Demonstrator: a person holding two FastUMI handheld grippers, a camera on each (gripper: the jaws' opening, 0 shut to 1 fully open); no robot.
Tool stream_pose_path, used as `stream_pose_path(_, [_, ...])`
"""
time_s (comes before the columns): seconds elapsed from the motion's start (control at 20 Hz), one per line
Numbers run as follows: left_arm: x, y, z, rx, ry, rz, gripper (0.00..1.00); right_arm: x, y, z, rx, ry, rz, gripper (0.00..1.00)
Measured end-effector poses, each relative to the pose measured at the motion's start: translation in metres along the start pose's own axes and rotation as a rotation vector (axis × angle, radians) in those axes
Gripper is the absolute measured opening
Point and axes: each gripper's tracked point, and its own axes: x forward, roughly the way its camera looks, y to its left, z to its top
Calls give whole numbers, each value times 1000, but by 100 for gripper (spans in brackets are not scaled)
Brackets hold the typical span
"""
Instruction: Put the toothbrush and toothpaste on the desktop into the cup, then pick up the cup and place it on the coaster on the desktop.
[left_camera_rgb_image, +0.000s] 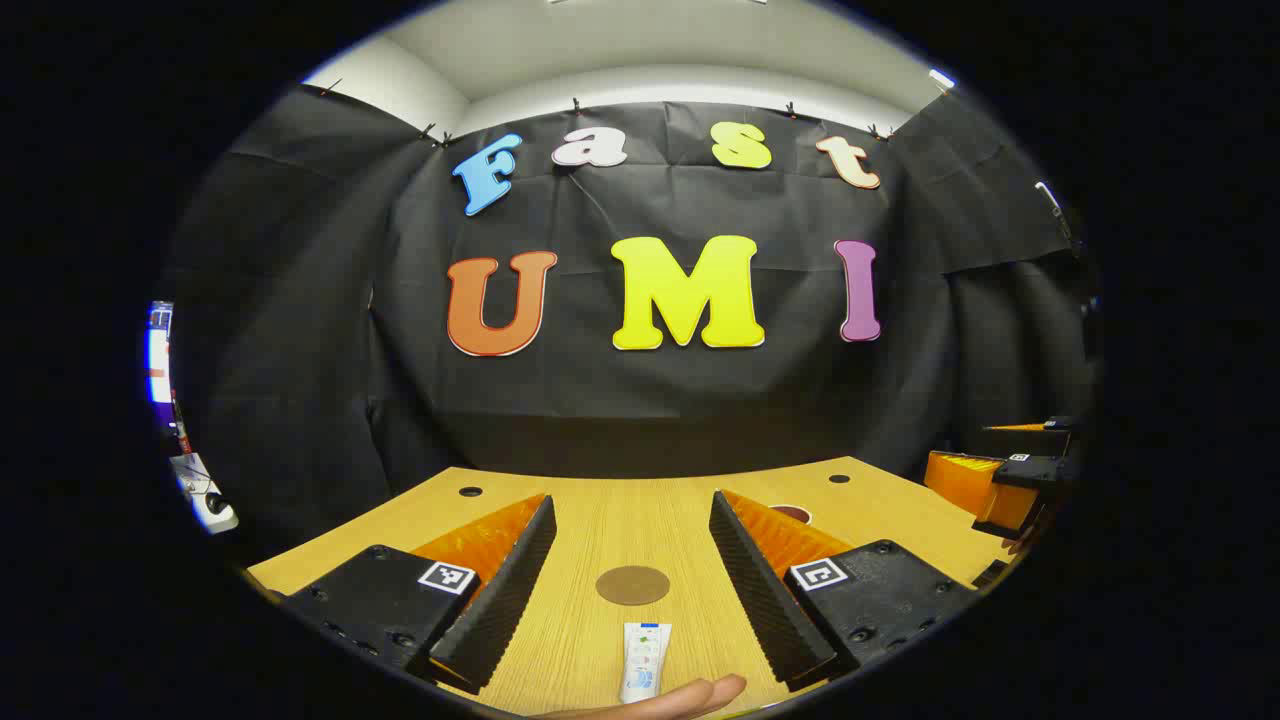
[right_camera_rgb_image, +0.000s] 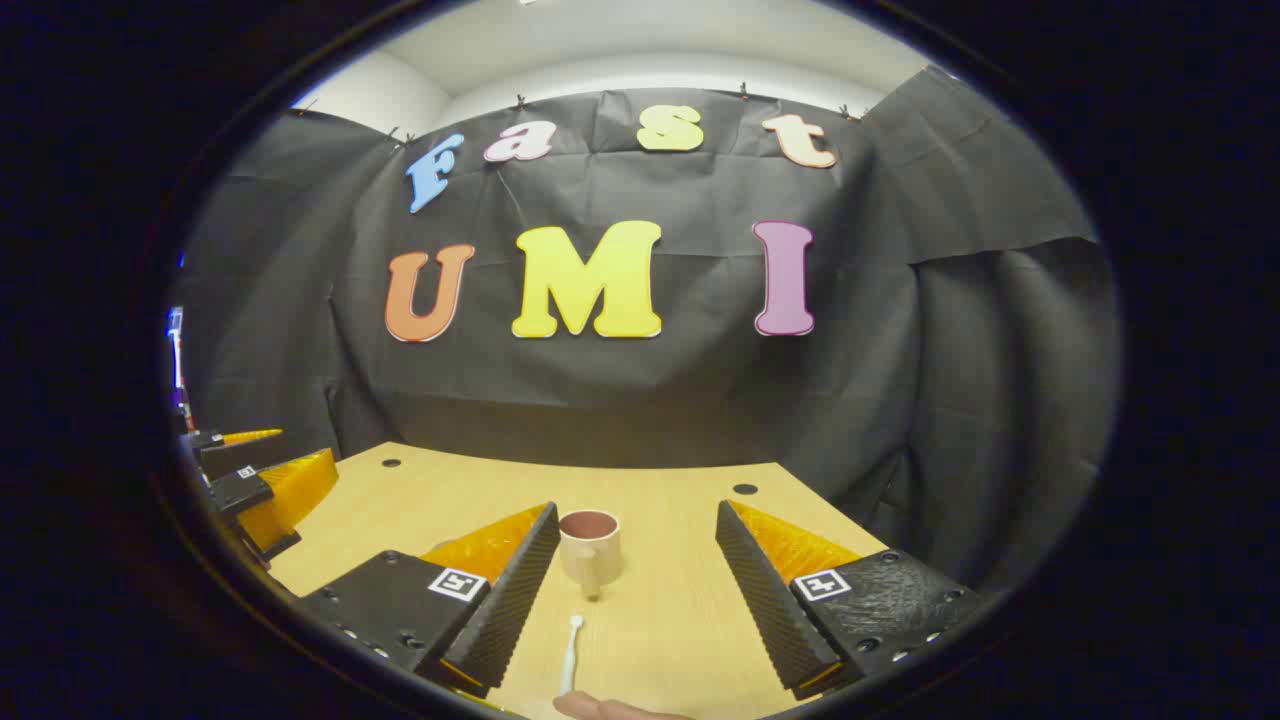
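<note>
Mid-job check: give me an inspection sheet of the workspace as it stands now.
Surface: wooden desktop, with round holes near its far edge.
Job's things: toothpaste and coaster lie between the left gripper's fingers; toothbrush lies flat in front of the cup, which stands upright, nothing visibly in it.
Clutter: nothing seen.
Grippers: left gripper open; right gripper open; neither holds anything.
Cables: nothing seen.
Surroundings: black cloth wall behind the desk; a fingertip at the bottom edge.
</note>
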Motion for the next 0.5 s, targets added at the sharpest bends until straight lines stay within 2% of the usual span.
stream_pose_path(0.5, [2, 3, -3, 3, 6, 14, 98, -1, 7, -3, -36, 5, 13, 96])
